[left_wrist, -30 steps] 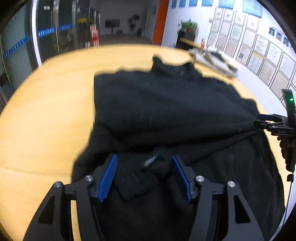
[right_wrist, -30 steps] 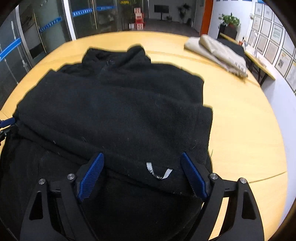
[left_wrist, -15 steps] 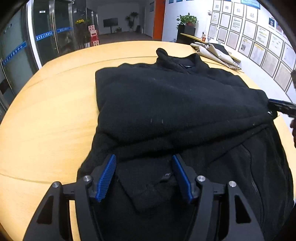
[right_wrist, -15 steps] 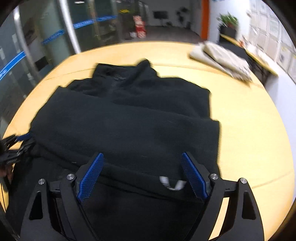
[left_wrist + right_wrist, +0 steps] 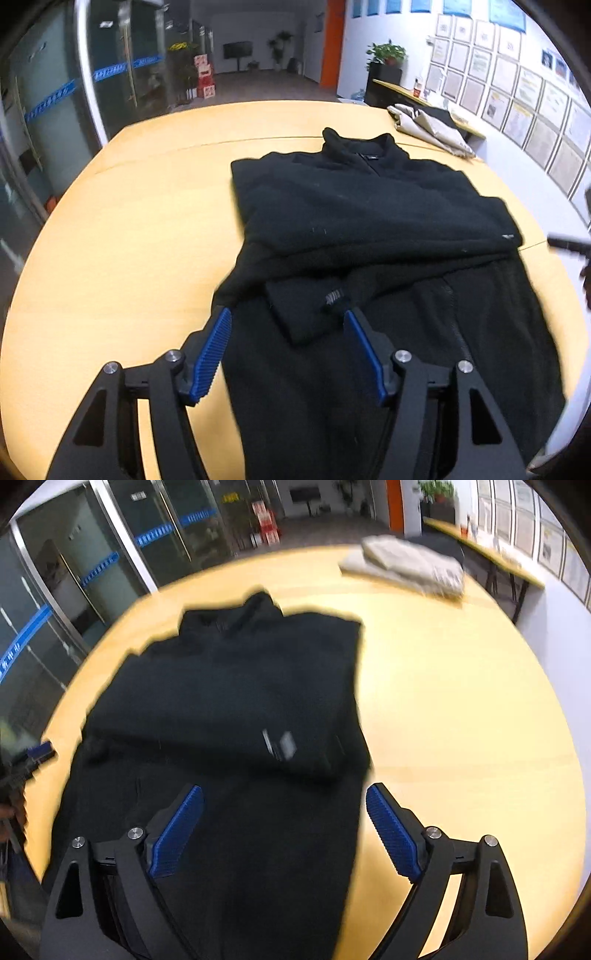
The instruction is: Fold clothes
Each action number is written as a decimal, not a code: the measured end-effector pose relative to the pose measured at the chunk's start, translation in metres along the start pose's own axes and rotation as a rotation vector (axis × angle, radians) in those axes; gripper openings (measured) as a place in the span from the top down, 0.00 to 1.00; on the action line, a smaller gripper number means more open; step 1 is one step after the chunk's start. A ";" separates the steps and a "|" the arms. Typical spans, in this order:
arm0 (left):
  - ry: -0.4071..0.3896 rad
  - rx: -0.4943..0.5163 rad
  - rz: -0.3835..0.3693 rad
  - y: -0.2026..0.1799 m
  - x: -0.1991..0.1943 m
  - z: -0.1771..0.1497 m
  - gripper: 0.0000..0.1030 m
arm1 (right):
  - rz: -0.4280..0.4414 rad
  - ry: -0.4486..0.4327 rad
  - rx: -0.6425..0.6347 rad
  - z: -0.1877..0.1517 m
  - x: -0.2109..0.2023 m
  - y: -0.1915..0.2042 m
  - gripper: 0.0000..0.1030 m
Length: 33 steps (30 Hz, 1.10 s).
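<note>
A black fleece jacket [image 5: 369,229] lies on the round wooden table [image 5: 129,240], collar at the far side, both sleeves folded across the body. It also shows in the right wrist view [image 5: 229,694]. My left gripper [image 5: 286,321] is open and empty above the jacket's near left part, a sleeve cuff with a small label [image 5: 334,297] just beyond its tips. My right gripper [image 5: 284,794] is open and empty above the jacket's near right part. The other sleeve cuff [image 5: 295,749] lies just ahead of it. The right wrist view is blurred.
A folded beige garment [image 5: 432,127] lies at the table's far right edge, also in the right wrist view [image 5: 410,566]. Glass doors stand at the left, a wall of framed papers at the right. Bare tabletop [image 5: 461,709] lies right of the jacket.
Both grippers have let go of the sleeve cuffs and drawn back and up from the jacket. The cuffs now lie on the jacket body.
</note>
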<state>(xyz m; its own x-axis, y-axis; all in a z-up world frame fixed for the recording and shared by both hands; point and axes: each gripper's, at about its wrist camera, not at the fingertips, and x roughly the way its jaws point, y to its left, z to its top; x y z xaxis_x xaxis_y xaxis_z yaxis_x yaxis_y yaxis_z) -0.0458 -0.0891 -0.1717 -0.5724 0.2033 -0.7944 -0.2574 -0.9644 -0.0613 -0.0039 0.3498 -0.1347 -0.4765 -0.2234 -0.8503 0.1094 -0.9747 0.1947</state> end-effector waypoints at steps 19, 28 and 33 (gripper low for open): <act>0.047 0.039 -0.010 -0.039 0.075 -0.006 0.57 | 0.020 -0.006 -0.027 -0.048 -0.002 0.041 0.12; 0.067 0.035 0.001 -0.019 0.041 -0.018 0.28 | 0.024 0.119 0.009 -0.107 -0.009 0.024 0.12; 0.155 -0.077 -0.028 0.015 -0.002 -0.077 0.16 | 0.044 0.181 0.004 -0.155 -0.025 0.012 0.12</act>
<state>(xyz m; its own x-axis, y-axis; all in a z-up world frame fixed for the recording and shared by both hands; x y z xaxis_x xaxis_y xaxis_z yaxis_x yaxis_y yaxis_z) 0.0110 -0.1173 -0.2175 -0.4375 0.2074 -0.8749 -0.2077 -0.9700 -0.1261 0.1443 0.3442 -0.1864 -0.3064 -0.2622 -0.9151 0.1225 -0.9642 0.2353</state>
